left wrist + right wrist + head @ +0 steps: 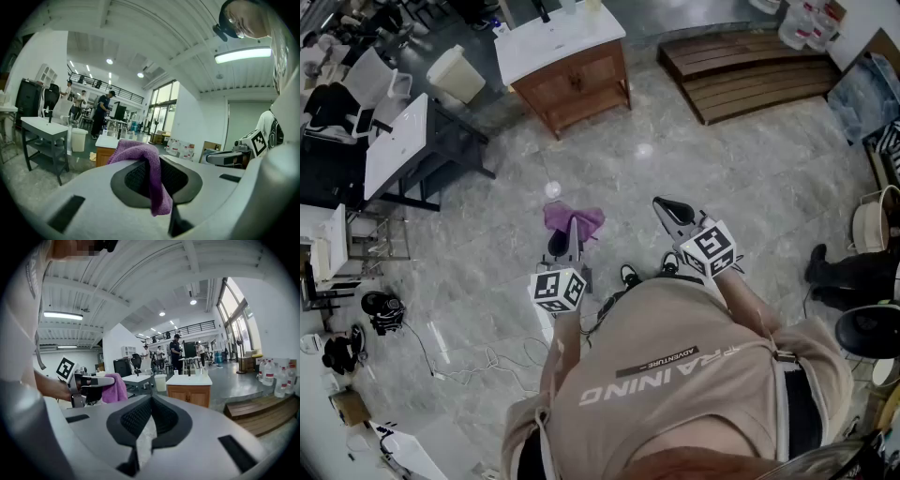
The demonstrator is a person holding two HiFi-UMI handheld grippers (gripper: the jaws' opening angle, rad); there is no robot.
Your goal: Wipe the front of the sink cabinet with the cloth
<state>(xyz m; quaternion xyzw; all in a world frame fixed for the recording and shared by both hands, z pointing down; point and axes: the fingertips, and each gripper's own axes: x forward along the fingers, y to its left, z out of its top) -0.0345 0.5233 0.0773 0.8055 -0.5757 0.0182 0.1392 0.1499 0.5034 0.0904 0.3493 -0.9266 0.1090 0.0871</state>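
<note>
Left gripper [571,228]: my jaws are clamped on the purple cloth [149,164], which drapes over their tips.
Right gripper [150,402]: my jaws are pressed together, with nothing between them.
Sink cabinet [576,82]: stands ahead of me across the grey floor [741,178], well apart from the cloth.

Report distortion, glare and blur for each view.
Head view: fisheye bending, a glare spot on the floor, sink cabinet sharp. Left gripper view: dark round edges, cloth crisp, ceiling lamp blown out. Right gripper view: same dark edges, windows bright, mosaic patch on top.
</note>
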